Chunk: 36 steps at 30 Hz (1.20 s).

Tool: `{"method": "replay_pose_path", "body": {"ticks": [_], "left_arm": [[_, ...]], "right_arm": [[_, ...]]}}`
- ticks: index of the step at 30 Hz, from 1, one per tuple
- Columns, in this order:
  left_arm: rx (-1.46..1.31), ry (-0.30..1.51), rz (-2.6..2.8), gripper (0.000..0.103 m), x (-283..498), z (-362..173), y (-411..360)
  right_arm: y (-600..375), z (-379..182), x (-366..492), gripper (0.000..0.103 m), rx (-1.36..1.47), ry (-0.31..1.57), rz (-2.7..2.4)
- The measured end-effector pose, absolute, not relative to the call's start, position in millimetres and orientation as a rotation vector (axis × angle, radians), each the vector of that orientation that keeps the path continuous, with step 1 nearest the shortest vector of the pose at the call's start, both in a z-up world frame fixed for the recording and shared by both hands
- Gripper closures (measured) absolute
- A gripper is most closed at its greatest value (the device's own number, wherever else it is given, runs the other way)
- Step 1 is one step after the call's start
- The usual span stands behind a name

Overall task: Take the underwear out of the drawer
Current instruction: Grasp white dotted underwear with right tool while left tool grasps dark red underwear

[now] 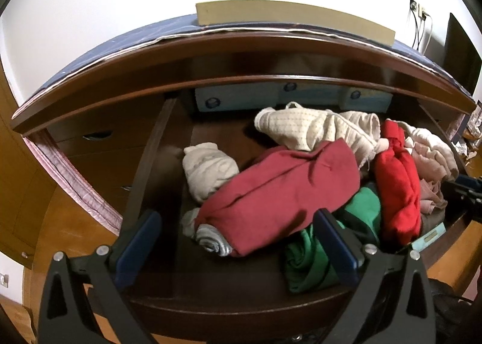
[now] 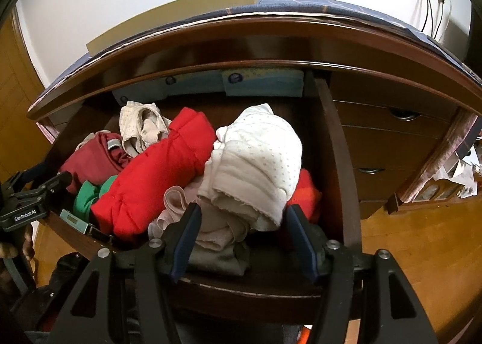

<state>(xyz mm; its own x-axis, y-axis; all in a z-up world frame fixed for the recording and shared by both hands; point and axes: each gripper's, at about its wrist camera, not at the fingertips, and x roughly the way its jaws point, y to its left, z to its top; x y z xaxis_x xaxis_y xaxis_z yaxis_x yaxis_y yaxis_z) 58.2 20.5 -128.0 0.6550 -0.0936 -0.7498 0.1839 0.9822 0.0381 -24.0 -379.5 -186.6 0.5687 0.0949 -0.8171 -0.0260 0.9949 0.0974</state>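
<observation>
Right wrist view: right gripper (image 2: 242, 234) spread over the drawer (image 2: 328, 145).
White underwear (image 2: 259, 160) sits just ahead between the jaws, seemingly lined up for pinching.

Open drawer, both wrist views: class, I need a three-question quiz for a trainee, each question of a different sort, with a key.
1. True or false: the drawer is pulled open and holds clothes.
2. Multiple choice: in the right wrist view, what lies just ahead of the right gripper, between its jaws? A) a white dotted bundle B) a green garment C) a blue box
3. Fill in: in the left wrist view, the left gripper has its jaws ____ around the end of the dark red roll, not pressing it.

Key: 1 true; 2 A; 3 open.
</observation>
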Motion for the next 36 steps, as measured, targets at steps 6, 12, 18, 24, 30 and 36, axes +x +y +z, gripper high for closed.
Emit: {"method": "replay_pose_path", "body": {"ticks": [6,12,18,24,30,36], "left_arm": [[0.189,0.812,-0.226,0.001,61,-109,18],[0.228,0.778,-0.313,0.001,80,-82,11],[0.403,0.819,-0.464,0.001,95,-91,-20],[0.588,0.85,-0.579,0.001,96,-109,-47],[0.532,0.941,-0.592,0.001,114,-117,-39],[0.563,0.998,-0.628,0.001,126,-123,-48]], "right_arm": [[-391,-169,-27,0.041,0.164,0.947,0.13],[-401,-129,-25,0.037,0.133,0.839,0.101],[-418,-145,1,0.037,0.23,0.915,0.081],[-420,-159,26,0.037,0.275,0.984,0.091],[-396,-167,54,0.037,0.15,1.048,0.122],[-391,-191,76,0.036,0.054,1.162,0.08]]}}
